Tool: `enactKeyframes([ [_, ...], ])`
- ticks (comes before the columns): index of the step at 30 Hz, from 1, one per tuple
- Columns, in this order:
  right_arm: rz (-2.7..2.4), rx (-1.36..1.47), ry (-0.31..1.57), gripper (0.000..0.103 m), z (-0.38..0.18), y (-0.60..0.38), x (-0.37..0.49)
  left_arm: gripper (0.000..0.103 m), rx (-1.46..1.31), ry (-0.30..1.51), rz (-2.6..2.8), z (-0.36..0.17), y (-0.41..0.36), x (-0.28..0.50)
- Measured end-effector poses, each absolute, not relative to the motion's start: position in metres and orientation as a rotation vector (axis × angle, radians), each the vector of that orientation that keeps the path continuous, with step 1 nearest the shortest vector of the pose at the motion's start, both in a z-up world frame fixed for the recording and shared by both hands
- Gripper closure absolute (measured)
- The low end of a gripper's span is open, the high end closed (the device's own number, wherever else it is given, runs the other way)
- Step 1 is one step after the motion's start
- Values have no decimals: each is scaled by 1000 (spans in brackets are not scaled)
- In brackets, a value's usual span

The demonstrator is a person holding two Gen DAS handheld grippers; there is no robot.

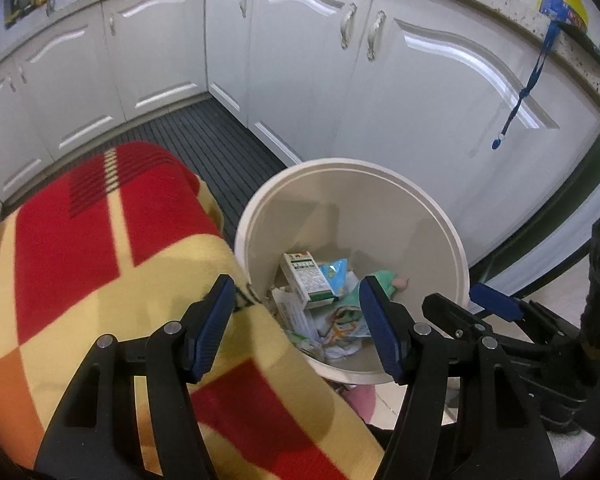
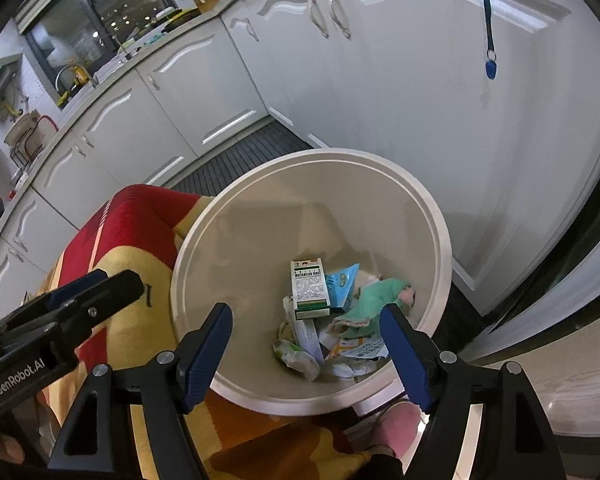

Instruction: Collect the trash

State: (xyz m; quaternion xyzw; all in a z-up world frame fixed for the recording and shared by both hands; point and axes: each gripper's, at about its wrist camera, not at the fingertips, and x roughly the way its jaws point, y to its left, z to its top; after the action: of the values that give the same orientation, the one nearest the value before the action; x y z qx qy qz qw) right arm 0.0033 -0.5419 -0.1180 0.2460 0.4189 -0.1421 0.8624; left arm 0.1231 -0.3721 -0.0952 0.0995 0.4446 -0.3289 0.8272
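Bin (image 2: 432, 216): I see a carton (image 2: 309, 289), green cloth (image 2: 374, 304), wrappers inside, frame centre.
Left gripper (image 1: 296, 320): released, empty.
Right gripper (image 2: 306, 350): released, empty.

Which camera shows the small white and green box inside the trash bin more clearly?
The right wrist view. There the box lies unobstructed on the other trash in the bin, and its printed face is readable. The left wrist view shows the same box smaller and more slanted, with its print blurred.
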Motion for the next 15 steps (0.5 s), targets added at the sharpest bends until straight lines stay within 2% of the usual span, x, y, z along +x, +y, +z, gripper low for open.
enactKeyframes([
  [7,-327,502,837,28,-104,-535,-6,39,182,906,-677,-84,-355,116],
  [9,-333,494,822,24,-98,-531,-11,39,166,894,-675,-79,-349,113],
  [15,-352,453,785,22,-78,-516,-19,39,136,829,-658,-62,-331,103],
])
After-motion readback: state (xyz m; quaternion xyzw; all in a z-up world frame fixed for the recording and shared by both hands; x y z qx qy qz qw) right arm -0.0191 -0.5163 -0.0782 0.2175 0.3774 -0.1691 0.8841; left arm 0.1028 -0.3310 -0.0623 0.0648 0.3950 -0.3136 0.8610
